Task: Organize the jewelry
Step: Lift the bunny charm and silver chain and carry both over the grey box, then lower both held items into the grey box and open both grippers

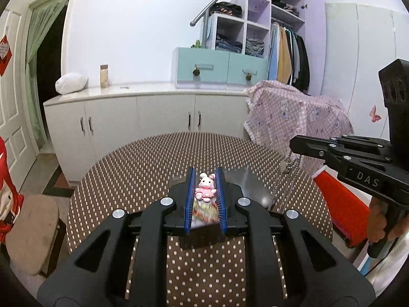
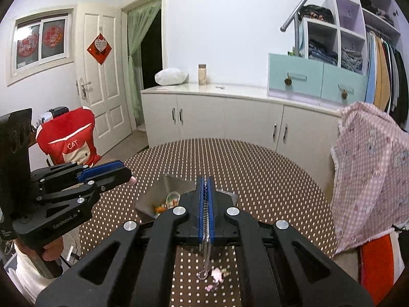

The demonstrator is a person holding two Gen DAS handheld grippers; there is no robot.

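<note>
While both claws hang above the round tabletop (image 2: 268,179), covered in brown cloth with white dots, the left claw (image 1: 205,179) grips a pink rabbit charm (image 1: 205,186) between its blue pads. Right claw (image 2: 206,181) is clamped on a silver chain (image 2: 206,245); chain dangles down, its pink pendants (image 2: 217,276) low over the cloth. Metal tray (image 2: 163,192) sits on the tabletop just beyond, holding small trinkets. Behind: white cabinets (image 2: 225,117), open wardrobe (image 2: 383,76), white door (image 2: 102,81).
</note>
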